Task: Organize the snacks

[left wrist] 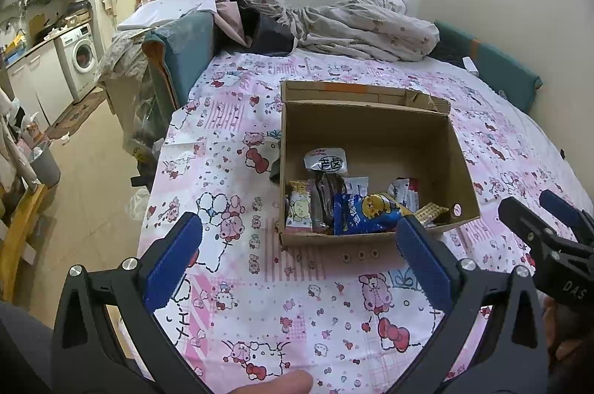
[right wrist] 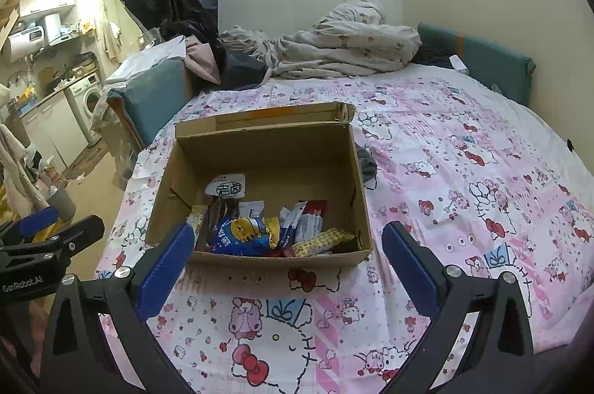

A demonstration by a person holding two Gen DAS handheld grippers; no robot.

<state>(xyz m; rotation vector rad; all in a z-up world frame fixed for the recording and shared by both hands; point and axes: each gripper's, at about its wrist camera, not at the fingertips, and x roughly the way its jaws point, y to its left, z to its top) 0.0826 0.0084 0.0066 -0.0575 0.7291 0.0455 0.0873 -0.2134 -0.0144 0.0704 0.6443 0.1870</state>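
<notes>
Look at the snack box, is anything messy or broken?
Yes. The cardboard box has a ragged, torn far corner. The snack packets are jumbled at the near end, not in rows. A dark cloth pokes out beside the box. Nothing has spilled.

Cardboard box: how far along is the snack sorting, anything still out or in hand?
Done: the snack packets, among them the blue chip bag and yellow wafer pack, lie inside the cardboard box on the bed sheet. In hand: nothing; left gripper and right gripper are open and empty. Left: no loose snacks visible on the sheet.
</notes>
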